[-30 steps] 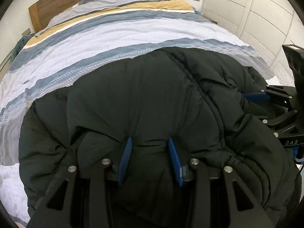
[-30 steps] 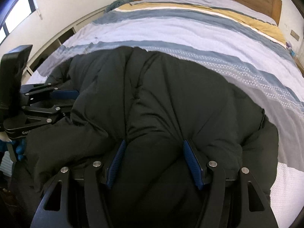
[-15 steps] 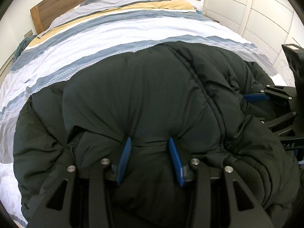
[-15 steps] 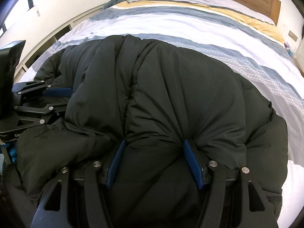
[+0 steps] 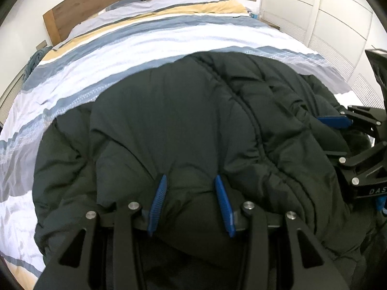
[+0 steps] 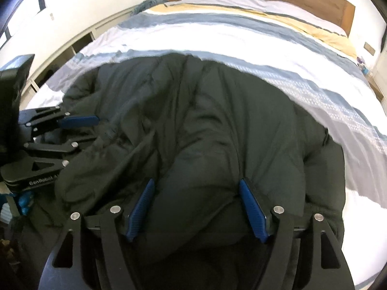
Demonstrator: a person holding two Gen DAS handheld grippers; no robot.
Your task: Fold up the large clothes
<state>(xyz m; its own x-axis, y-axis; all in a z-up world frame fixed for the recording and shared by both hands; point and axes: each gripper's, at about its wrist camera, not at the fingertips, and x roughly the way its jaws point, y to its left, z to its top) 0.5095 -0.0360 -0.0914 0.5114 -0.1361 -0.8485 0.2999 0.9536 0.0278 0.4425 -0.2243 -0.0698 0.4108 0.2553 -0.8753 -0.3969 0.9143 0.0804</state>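
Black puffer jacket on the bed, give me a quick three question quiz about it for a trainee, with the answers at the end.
1. True or false: the black quilted puffer jacket lies on a bare wooden floor.
2. What sits between the blue ribbed pads of the left tool? A: nothing. B: a bunch of jacket fabric. C: a pillow.
3. Fill the gap: the brown headboard beyond the blue, white and yellow striped bedcover is made of ____.

Key
1. False: it lies on the striped bedcover.
2. B.
3. Wood.
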